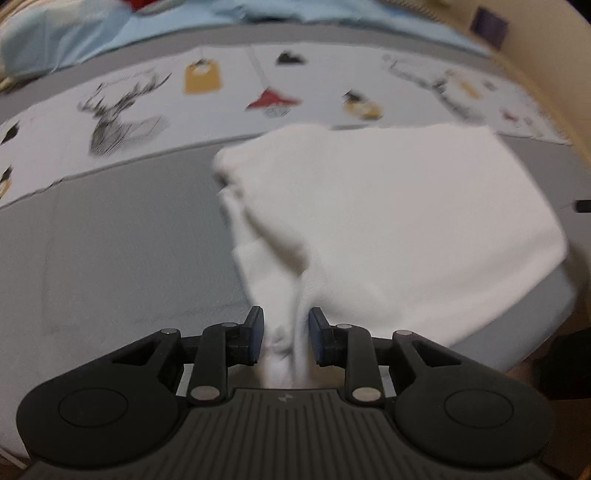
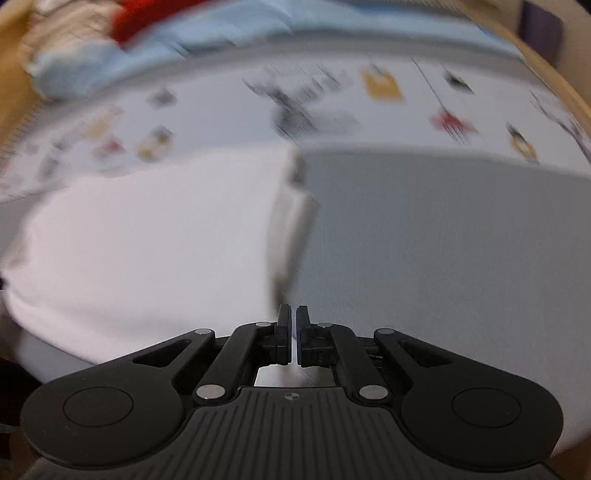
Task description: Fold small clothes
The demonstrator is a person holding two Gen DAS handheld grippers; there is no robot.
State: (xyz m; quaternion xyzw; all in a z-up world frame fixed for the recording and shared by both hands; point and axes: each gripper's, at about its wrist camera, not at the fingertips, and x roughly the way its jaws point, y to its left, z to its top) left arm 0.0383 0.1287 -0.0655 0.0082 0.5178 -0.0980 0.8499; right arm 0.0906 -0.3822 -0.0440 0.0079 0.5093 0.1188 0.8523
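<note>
— Grey smooth fabric surface (image 1: 110, 240) underneath, filling the near field of both wrist views. Far side?
— White printed sheet with a sketched deer head, yellow tags and red shapes (image 1: 122, 114) lying beyond the grey area. Light blue fabric (image 1: 74, 33) bunched behind that. Red item (image 2: 147, 14) at the top edge of the right wrist view, too blurred to identify.
— Location of work item?
— Small white cloth garment (image 1: 388, 206) spread on the grey surface, far edge reaching the printed sheet. Seen right of centre from the left wrist and left of centre from the right wrist, hence between the two tools. One near corner drawn up off the surface into a narrow bunch.
— Status of left gripper (image 1: 286, 332)?
— Pointed steeply down. Jaws partly apart. Bunched white corner hanging in the gap between the blue pads (image 1: 257, 332). No clear squeeze visible on either side, so read as loose rather than clamped.
— Status of right gripper (image 2: 293, 332)?
— Also pointed steeply down, at the opposite side edge of the garment. Jaws closed to a thin slit. Folded side edge of the white cloth running straight down to the fingertips. Cannot tell whether any fabric is pinched inside the slit.
— Image quality?
— Both views motion-blurred, right wrist view more heavily.
</note>
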